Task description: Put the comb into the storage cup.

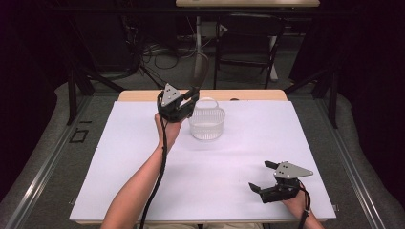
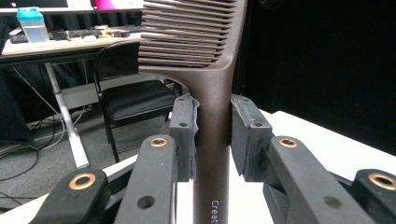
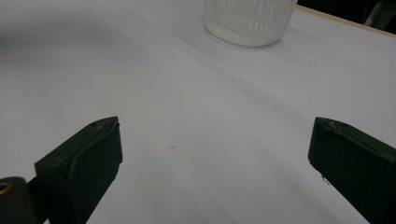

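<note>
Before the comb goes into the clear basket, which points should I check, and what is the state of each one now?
1. Left tongs grip the comb: ok, pads press on both sides of its handle.
2. Comb straight in the grip: ok, it stands upright, teeth end up.
3. Clear basket upright on the white table: ok.
4. Basket free inside: cannot tell for sure; it looks free in the high view.
5. Comb lined up over the basket opening: not ok, the left tongs are beside the basket's left rim.
6. Right tongs out of the way: ok, open, holding nothing, near the table's front right.
</note>
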